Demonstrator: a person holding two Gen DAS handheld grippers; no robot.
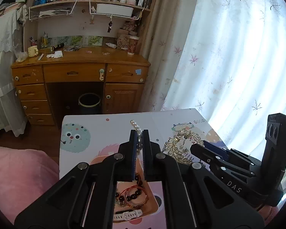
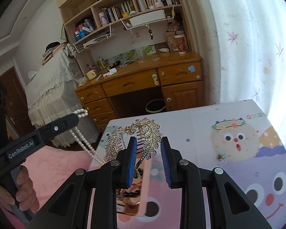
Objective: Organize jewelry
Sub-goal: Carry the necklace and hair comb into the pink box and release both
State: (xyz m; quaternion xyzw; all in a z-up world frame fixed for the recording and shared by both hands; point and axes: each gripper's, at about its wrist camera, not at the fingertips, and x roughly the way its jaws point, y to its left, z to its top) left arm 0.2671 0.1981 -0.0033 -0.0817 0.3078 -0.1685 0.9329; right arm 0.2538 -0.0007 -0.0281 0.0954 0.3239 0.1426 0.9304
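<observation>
My left gripper is shut on a white pearl necklace, whose loop sticks out past the fingertips. In the right wrist view that gripper sits at the left, and the pearl strand hangs down from it. My right gripper holds a gold rhinestone hair comb between its blue pads, raised above the table. The left wrist view shows it on the right, with the comb at its tips. Below both lies a pink tray holding beaded bracelets and a white watch.
The table carries a cartoon-printed mat, with a small gold trinket lying on it. Pink bedding lies to the left. Beyond stand a wooden desk with a bin under it, and a curtain at the right.
</observation>
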